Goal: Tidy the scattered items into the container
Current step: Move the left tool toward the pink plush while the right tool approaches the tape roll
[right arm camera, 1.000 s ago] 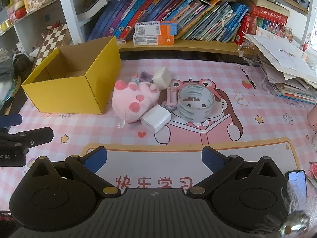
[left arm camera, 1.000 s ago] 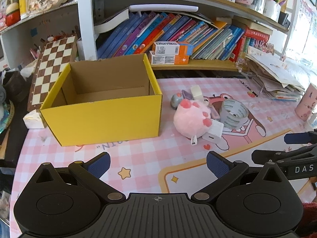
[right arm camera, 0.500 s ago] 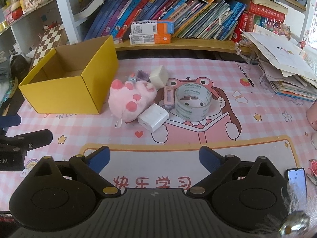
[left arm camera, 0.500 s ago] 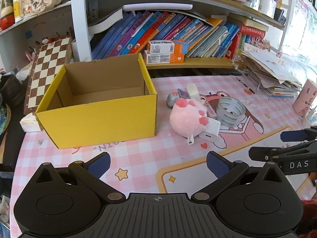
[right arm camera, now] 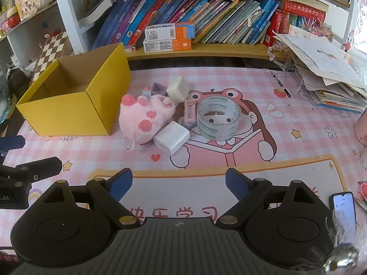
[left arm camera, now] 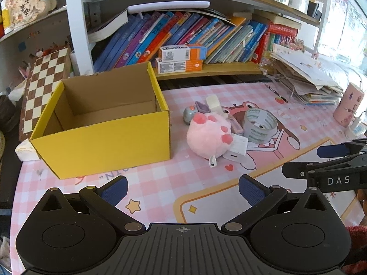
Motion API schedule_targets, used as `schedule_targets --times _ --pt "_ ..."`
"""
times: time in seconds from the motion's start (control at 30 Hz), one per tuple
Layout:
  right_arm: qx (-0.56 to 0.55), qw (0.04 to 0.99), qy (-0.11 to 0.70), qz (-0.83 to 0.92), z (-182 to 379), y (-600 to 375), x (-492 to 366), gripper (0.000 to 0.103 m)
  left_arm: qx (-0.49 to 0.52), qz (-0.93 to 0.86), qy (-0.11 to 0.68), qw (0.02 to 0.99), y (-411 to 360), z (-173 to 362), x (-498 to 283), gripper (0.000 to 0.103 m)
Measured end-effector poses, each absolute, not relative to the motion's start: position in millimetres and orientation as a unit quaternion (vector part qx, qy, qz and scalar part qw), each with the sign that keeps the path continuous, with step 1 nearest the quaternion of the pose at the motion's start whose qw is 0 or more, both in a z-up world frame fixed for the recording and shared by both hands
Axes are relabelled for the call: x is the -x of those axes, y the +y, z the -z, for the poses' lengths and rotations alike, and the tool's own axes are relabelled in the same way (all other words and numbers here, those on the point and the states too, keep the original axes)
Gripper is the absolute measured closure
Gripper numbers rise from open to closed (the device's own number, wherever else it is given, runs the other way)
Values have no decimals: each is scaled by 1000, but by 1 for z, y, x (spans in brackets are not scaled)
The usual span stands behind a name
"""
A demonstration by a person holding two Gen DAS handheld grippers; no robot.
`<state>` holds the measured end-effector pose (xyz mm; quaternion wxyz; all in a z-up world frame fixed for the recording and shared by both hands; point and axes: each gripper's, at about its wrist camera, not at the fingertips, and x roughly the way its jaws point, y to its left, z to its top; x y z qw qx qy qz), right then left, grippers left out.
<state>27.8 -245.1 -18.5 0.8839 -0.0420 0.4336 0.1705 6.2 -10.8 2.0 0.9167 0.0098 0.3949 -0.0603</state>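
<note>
Both the left hand-held gripper point(left arm camera: 182, 186) and right hand-held gripper point(right arm camera: 179, 181) hover with fingers apart near the pink plush point(right arm camera: 143, 120), charger point(right arm camera: 171, 137) and tape roll point(right arm camera: 218, 120) clustered right of the yellow box point(right arm camera: 68, 107) on the bench point(right arm camera: 298, 151).

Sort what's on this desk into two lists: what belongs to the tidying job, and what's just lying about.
Job:
yellow box
pink plush toy
white charger
tape roll
pink eraser
white cube
purple sharpener
small grey toy

Lying about:
shelf books
orange-and-white cartons
chessboard
paper pile
phone
pen
pink cup
</note>
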Motion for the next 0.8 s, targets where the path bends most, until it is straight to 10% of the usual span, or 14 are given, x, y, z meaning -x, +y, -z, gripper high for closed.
schedule_targets --times 0.8 --pt "10 894 431 -125 33 -274 -69 14 -115 172 344 916 -72 -4 -53 15"
